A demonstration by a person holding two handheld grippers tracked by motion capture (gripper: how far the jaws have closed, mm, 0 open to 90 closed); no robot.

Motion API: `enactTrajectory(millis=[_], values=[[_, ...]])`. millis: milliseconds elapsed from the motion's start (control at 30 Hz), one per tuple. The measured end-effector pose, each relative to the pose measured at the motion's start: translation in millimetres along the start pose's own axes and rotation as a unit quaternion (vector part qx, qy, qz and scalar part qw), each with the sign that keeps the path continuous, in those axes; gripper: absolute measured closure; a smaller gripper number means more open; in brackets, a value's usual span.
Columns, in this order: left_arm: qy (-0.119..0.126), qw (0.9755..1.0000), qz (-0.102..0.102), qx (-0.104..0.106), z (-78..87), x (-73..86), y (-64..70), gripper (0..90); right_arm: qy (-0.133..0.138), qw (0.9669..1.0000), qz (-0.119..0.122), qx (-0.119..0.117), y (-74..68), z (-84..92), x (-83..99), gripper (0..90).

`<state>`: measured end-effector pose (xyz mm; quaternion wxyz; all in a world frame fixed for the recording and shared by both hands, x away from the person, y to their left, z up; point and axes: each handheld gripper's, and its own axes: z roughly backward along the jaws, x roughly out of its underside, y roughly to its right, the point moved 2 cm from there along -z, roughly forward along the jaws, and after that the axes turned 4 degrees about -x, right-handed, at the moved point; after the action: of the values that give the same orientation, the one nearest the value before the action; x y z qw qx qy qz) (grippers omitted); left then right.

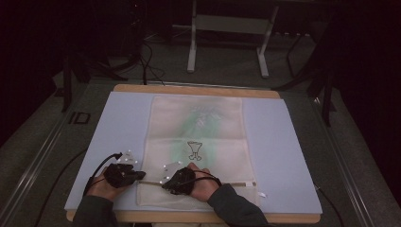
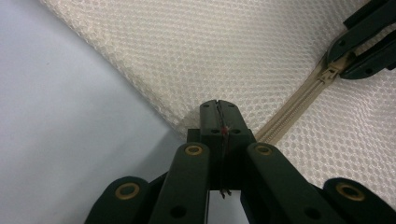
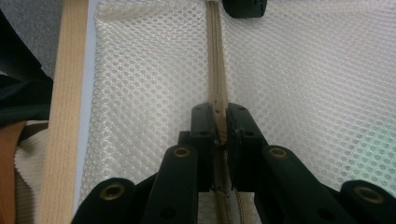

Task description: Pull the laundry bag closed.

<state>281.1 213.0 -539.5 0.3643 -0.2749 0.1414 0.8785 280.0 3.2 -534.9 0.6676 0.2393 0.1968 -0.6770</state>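
Two hand-held tools at the zipper of a mesh bag (image 1: 196,142) lying flat on a table (image 1: 279,142).

At left, the left tool (image 1: 140,175) rests at the bag's near left edge; in the left gripper view its jaws are clenched on the bag's corner at the zipper's end, with a thin red-flecked thread between the tips (image 2: 219,109). The cream zipper (image 3: 217,70) runs across the near part of the bag, parallel to the table's front edge. Just to the right, the right tool (image 1: 164,182) sits on the zipper line; in the right gripper view its jaws are closed around the zipper tape, grasping what appears to be the slider (image 3: 220,126). A green item with a black outline drawing (image 1: 194,150) shows through the mesh farther back. The bag lies on a pale blue mat (image 1: 118,123) covering the wooden table.
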Motion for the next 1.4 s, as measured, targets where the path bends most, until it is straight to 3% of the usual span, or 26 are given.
enactTrajectory(millis=[1400], values=[[-0.001, 1.0000, 0.002, 0.004, 0.0, 0.0, -0.7, 90.0, -0.009, 0.9999, -0.011, 0.005, 1.3, 16.8, 18.8, 82.4]])
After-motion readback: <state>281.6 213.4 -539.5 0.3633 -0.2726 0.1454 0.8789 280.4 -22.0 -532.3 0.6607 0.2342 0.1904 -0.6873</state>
